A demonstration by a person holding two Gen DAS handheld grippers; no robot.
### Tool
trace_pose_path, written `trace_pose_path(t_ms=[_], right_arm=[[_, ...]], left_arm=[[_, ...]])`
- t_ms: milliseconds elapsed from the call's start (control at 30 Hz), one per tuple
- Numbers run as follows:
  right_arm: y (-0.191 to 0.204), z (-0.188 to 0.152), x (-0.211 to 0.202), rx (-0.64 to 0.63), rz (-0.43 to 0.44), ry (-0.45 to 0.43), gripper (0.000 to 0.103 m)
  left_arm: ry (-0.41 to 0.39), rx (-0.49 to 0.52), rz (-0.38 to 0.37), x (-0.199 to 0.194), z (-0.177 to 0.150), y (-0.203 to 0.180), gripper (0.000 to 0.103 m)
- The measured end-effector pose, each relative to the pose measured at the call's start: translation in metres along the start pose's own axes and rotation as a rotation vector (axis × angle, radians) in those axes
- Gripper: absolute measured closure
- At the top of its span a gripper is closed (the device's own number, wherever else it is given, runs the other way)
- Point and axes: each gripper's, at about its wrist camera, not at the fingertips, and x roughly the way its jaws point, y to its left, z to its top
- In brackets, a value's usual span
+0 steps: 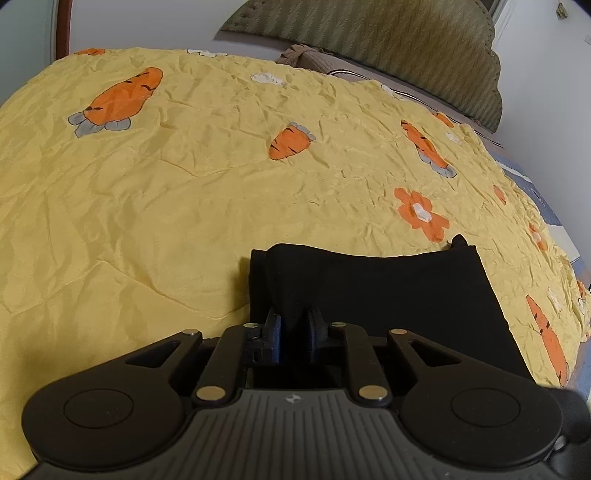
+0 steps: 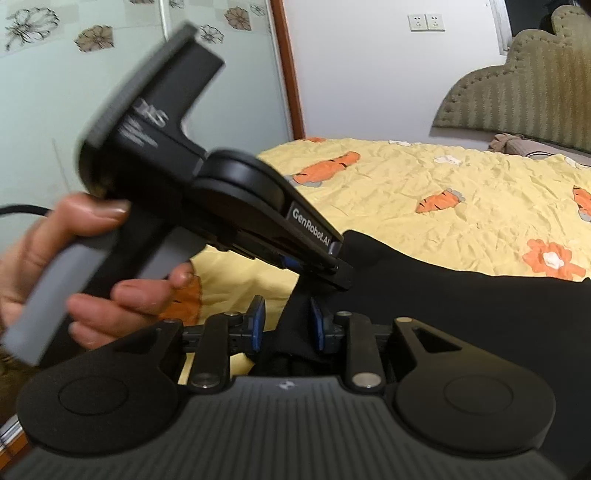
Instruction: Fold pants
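The black pants (image 1: 388, 288) lie folded into a dark block on the yellow carrot-print quilt (image 1: 166, 206). In the left wrist view my left gripper (image 1: 294, 326) pinches a raised ridge of the cloth at the block's near left corner, its jaws nearly together. In the right wrist view a hand (image 2: 92, 295) holds the left gripper (image 2: 341, 275), whose tip rests on the pants (image 2: 461, 314). Just below it, my right gripper (image 2: 287, 325) straddles a fold of the same cloth. A gap shows beside the left of its blue pads (image 2: 258, 325), so the jaws stand slightly apart.
The quilt (image 2: 443, 177) spreads wide beyond the pants. An olive padded headboard (image 1: 388, 40) and a brown pillow (image 1: 306, 59) stand at the far end. A patterned glass door (image 2: 110, 92) and a wall with sockets (image 2: 426, 22) lie behind the bed.
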Motion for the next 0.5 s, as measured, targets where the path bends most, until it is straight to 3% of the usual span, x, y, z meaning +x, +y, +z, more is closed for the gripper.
trace_pose_path(t_ms=[200, 333, 400, 500], right_arm=[[-0.022, 0.001, -0.025, 0.059, -0.076, -0.073, 0.078], [-0.026, 0.001, -0.017, 0.060, -0.125, -0.054, 0.077], [-0.020, -0.002, -0.008, 0.041, -0.112, -0.011, 0.077], [-0.004, -0.012, 0.005, -0.009, -0.021, 0.061, 0.078]], left_arm=[[-0.019, -0.003, 0.024, -0.007, 0.000, 0.008, 0.088], [-0.041, 0.012, 0.088, -0.012, -0.002, 0.011, 0.088], [-0.054, 0.027, 0.139, -0.015, -0.002, 0.013, 0.088], [-0.066, 0.014, 0.166, -0.019, -0.003, 0.020, 0.088]])
